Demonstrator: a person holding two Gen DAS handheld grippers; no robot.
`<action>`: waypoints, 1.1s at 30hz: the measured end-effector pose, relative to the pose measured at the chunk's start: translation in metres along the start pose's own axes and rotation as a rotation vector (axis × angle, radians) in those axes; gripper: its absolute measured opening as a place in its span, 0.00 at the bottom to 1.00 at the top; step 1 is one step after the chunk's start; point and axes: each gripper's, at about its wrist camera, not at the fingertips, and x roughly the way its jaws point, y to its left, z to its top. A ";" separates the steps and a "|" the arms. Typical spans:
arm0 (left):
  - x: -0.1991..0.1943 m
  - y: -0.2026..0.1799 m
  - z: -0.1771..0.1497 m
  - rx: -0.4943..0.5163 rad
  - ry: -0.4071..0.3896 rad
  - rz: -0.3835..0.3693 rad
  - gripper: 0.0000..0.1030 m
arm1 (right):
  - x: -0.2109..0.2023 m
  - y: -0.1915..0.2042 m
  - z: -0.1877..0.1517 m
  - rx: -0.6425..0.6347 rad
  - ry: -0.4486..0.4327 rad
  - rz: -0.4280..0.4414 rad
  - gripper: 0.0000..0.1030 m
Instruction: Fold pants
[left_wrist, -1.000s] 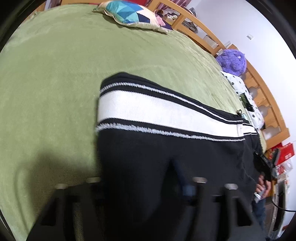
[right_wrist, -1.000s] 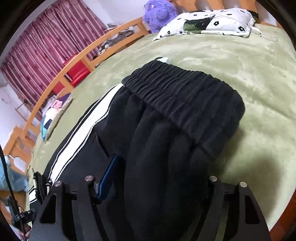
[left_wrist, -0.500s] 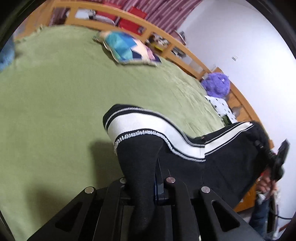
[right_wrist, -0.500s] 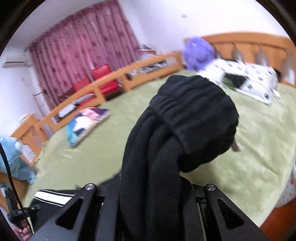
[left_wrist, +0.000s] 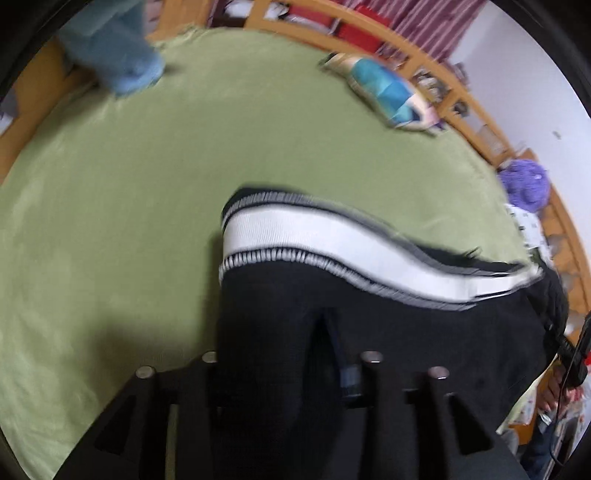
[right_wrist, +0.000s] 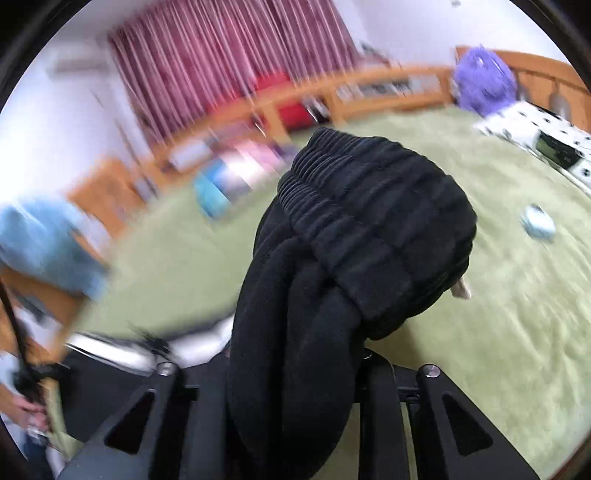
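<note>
Black pants (left_wrist: 369, 251) with a white side stripe lie on the green bed cover (left_wrist: 147, 184). In the left wrist view the leg cloth rises into my left gripper (left_wrist: 290, 360). Its jaws are opening; cloth lies between them, and the blue pad on the right finger shows bare. In the right wrist view the ribbed black waistband (right_wrist: 369, 221) is bunched and held up above the bed cover (right_wrist: 498, 314). My right gripper (right_wrist: 286, 363) has thick cloth filling the gap between its fingers. Its jaws are opening but still press on the cloth.
A patterned pillow (left_wrist: 388, 92) and a blue plush (left_wrist: 114, 55) lie near the wooden rail (left_wrist: 295, 26). A purple plush (right_wrist: 480, 81) and a spotted pillow (right_wrist: 535, 129) sit by the headboard. A small pale blue object (right_wrist: 537, 223) lies on the cover.
Both grippers closed on the pants and carried the cloth up and across the bed. The waistband left the cover. Both jaws now stand wider than half a second ago.
</note>
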 end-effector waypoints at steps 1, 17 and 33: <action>0.003 0.000 -0.006 0.002 0.007 0.000 0.46 | 0.013 -0.008 -0.011 -0.005 0.079 -0.043 0.29; -0.040 0.007 -0.107 0.047 -0.026 0.018 0.75 | -0.084 0.071 -0.073 -0.144 -0.046 0.054 0.43; -0.095 0.028 -0.138 -0.025 -0.149 -0.005 0.75 | -0.032 0.171 -0.131 -0.223 0.080 0.505 0.06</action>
